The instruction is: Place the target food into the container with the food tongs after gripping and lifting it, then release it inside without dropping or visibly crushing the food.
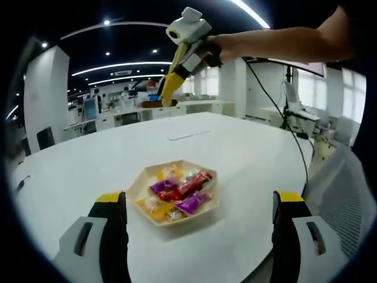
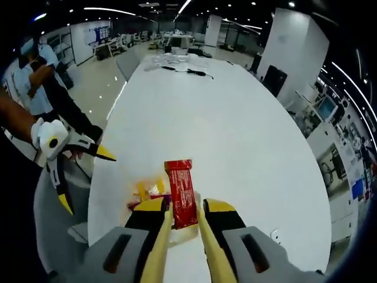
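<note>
While I hold high over the worktop (image 2: pixel 247 135):
Hidden: bar's (image 2: pixel 180 191) lower end, behind tongs (image 2: pixel 182 250); tray (image 1: pixel 177 200) mostly covered.
Bar: red, long axis pointing away, pinched between tongs, above tray.
Right gripper (image 1: pixel 171 88): jaws squeezing tongs.
Left gripper (image 1: pixel 200 227): jaws spread, empty.

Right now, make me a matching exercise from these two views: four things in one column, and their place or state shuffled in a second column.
Things:
1. red snack bar
2. hexagonal tray
3. left tool
4. purple snack packet

Place or state:
A. open, holding nothing, aimed at the tray
B. held up between yellow tongs, above the table
C. lying in the tray among other wrapped snacks
D. resting on the white table, holding wrapped snacks

Pairs: 1-B, 2-D, 3-A, 4-C
</note>
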Action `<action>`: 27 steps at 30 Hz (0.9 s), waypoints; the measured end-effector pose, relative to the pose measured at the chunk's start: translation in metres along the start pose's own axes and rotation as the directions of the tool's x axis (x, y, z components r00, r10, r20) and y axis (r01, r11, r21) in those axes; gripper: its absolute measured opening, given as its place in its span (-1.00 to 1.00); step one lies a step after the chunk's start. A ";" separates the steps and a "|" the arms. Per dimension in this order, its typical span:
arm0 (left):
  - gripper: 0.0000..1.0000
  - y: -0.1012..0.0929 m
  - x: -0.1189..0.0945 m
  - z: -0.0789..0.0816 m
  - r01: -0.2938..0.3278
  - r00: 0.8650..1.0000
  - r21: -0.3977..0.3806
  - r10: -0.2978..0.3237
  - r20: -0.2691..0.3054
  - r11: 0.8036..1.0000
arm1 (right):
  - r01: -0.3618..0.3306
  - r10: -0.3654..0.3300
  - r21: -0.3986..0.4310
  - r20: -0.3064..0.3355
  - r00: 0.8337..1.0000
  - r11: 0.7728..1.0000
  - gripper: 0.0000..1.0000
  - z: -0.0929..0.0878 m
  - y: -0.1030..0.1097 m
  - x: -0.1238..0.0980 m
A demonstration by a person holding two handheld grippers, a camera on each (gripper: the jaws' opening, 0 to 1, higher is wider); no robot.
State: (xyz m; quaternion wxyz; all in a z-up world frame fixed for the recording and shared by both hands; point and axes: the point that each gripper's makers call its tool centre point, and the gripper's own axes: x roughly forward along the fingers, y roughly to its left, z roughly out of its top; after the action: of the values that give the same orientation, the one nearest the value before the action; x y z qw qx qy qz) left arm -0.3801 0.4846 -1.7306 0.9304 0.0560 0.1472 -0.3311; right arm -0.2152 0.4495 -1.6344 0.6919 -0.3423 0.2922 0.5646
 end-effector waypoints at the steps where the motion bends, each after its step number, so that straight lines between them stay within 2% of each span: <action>1: 0.99 0.000 0.000 0.000 0.000 1.000 0.001 0.000 0.000 1.000 | 0.000 0.000 0.000 -0.002 1.000 1.000 -0.52 0.000 0.000 0.000; 27: 0.98 0.001 0.000 0.000 -0.003 1.000 -0.006 0.003 -0.002 1.000 | -0.004 0.004 -0.020 0.009 1.000 1.000 -0.47 -0.002 0.005 0.008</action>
State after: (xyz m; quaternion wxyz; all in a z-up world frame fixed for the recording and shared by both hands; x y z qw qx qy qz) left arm -0.3796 0.4853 -1.7307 0.9310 0.0537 0.1490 -0.3289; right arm -0.2190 0.4532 -1.6421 0.6886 -0.3457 0.2842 0.5705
